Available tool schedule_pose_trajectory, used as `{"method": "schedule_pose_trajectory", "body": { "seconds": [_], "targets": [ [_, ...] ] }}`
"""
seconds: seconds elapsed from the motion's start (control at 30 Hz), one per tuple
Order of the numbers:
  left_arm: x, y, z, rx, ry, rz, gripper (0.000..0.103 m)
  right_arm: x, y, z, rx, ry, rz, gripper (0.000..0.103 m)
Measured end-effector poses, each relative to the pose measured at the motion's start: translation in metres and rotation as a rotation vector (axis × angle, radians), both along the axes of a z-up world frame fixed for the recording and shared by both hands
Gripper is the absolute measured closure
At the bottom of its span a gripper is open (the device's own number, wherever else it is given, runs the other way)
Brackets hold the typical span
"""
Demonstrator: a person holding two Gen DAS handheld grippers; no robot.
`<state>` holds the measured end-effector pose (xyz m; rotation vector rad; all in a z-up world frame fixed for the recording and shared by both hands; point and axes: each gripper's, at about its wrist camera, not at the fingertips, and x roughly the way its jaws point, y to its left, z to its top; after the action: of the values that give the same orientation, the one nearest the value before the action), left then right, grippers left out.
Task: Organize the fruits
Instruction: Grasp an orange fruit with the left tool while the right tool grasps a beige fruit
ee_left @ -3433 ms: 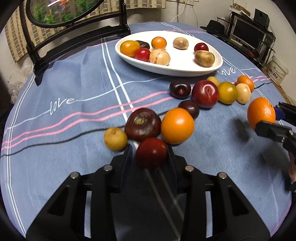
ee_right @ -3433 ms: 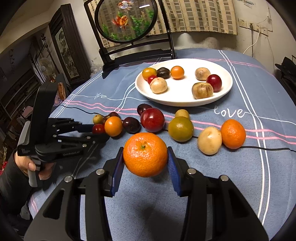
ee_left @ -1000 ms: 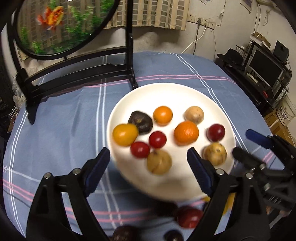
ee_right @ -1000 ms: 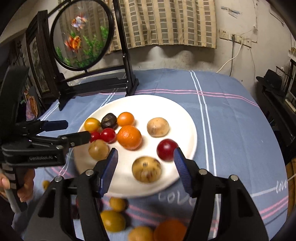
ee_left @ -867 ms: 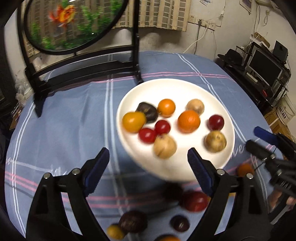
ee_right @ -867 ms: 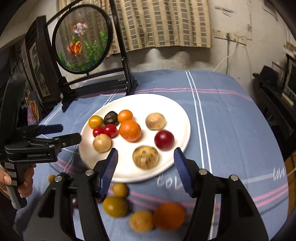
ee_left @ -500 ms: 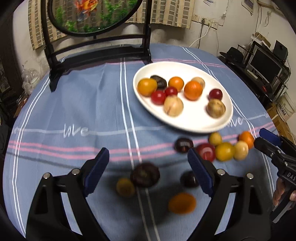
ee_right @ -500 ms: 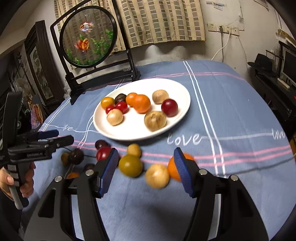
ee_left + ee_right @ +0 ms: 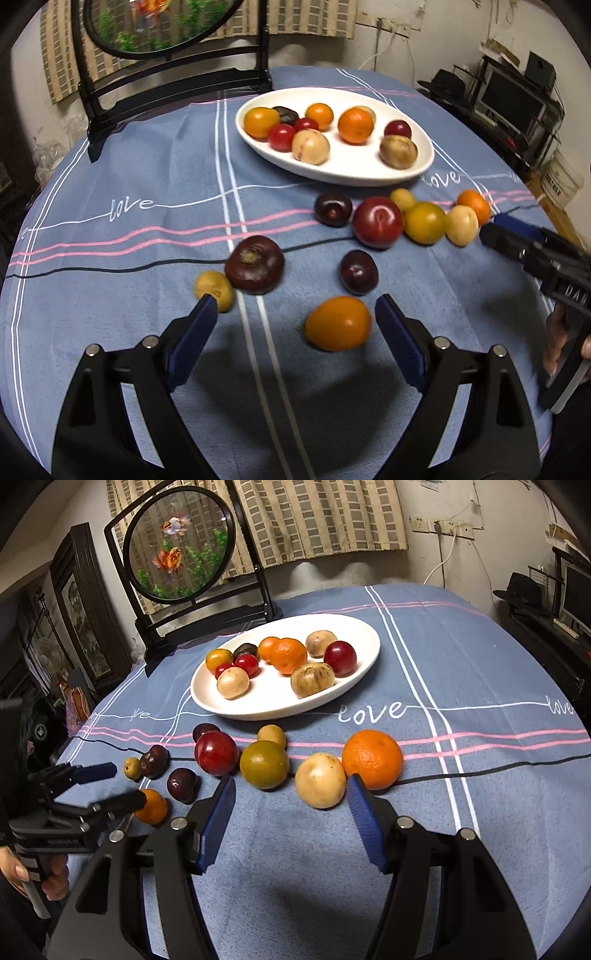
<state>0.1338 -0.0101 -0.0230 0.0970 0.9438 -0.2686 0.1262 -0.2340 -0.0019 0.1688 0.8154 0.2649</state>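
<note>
A white plate (image 9: 334, 176) (image 9: 269, 710) at the back of the blue cloth holds several fruits, among them an orange (image 9: 355, 124) (image 9: 289, 655). My left gripper (image 9: 295, 310) (image 9: 122, 784) stands open low over the cloth, an orange fruit (image 9: 338, 324) (image 9: 151, 806) lying on the cloth between its tips, not pressed. Beside it are two dark plums (image 9: 255, 264) (image 9: 359, 272) and a small yellow fruit (image 9: 214, 290). My right gripper (image 9: 291, 790) (image 9: 495, 229) is open and empty, its tips just short of a pale fruit (image 9: 320, 781) and a large orange (image 9: 372, 758).
A row of loose fruit, red (image 9: 216, 752) and green-yellow (image 9: 264, 763) among them, lies in front of the plate. A round fish picture on a black stand (image 9: 177, 542) rises behind the plate. A thin black cable (image 9: 480, 771) crosses the cloth. A hand (image 9: 22, 871) grips the left handle.
Both grippers have drawn back from above the plate and sunk toward the loose fruit on the cloth. The red fruit and orange held earlier now lie on the plate.
</note>
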Motion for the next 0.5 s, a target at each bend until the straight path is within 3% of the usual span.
{"method": "schedule_pose_trajectory", "body": {
  "seconds": [0.37, 0.47, 0.5],
  "targets": [
    [0.002, -0.009, -0.022, 0.020, 0.028, -0.039, 0.014, -0.003, 0.003, 0.002, -0.001, -0.010, 0.022, 0.040],
    [0.005, -0.007, -0.027, 0.019, 0.039, -0.032, 0.018, -0.003, 0.005, 0.002, -0.006, -0.014, 0.029, 0.040],
    [0.005, -0.006, -0.029, 0.021, 0.039, -0.030, 0.024, -0.003, 0.005, 0.002, -0.007, -0.013, 0.030, 0.040]
  ]
}}
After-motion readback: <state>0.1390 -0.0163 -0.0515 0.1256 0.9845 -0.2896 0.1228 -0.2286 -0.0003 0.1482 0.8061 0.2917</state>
